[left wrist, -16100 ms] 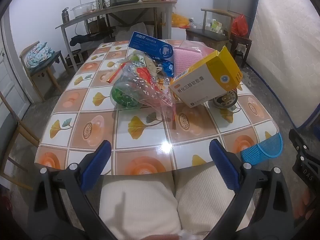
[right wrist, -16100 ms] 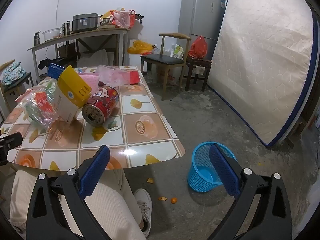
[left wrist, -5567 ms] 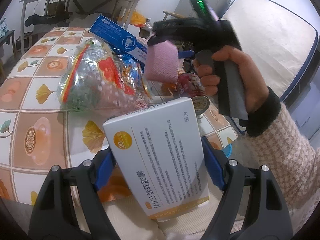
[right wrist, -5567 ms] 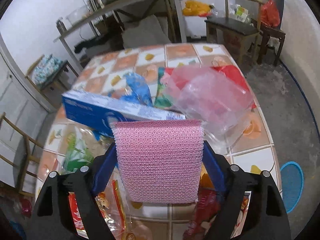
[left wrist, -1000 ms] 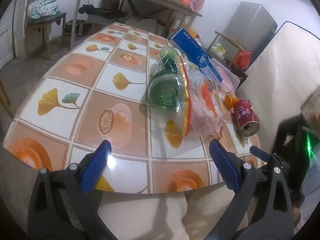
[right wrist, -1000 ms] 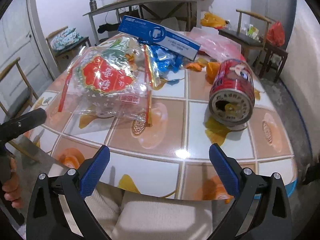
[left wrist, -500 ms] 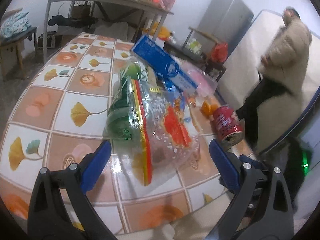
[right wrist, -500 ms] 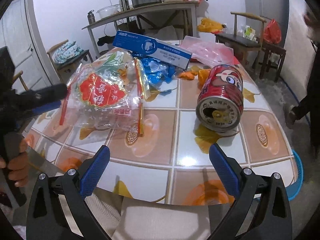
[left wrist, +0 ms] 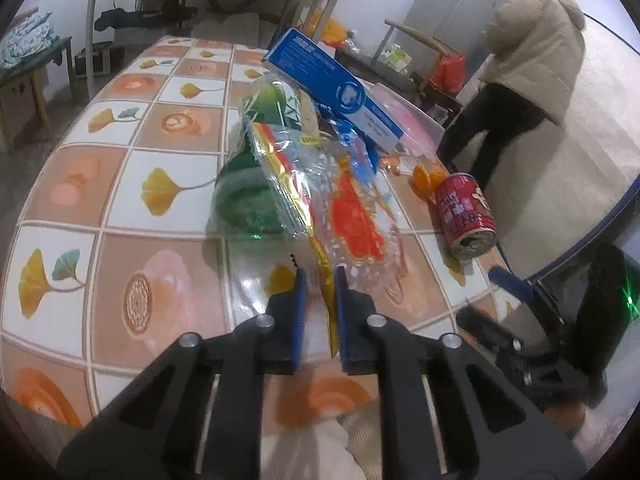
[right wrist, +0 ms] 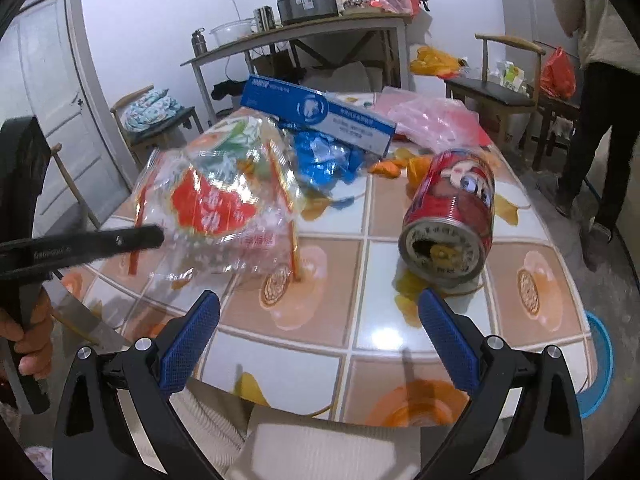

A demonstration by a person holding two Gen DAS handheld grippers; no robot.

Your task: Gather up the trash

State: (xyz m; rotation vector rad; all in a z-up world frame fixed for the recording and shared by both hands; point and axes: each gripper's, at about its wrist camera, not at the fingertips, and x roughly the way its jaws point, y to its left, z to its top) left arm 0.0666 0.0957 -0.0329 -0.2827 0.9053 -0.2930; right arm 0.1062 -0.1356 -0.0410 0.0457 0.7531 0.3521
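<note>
Trash lies heaped on the tiled surface: a clear plastic bag with red print and gold edging sits nearest, on top of a green wrapper, with a long blue box propped across the pile behind it. A red can lies on its side to the right of the bag, apart from it, its open end facing the near edge, and scraps of orange peel sit just behind it. The left claw has just been closing and now stands nearly pressed together, pinching the gold-edged near corner of the bag between its blue pads. In the right wrist view the bag looks lifted and blurred, with the left claw reaching into its lower left side. The right claw is spread wide with nothing between its pads, held over the near edge of the surface in front of the can. A blue basket stands on the floor at the right, and a person in a pale coat stands beyond the surface.
</note>
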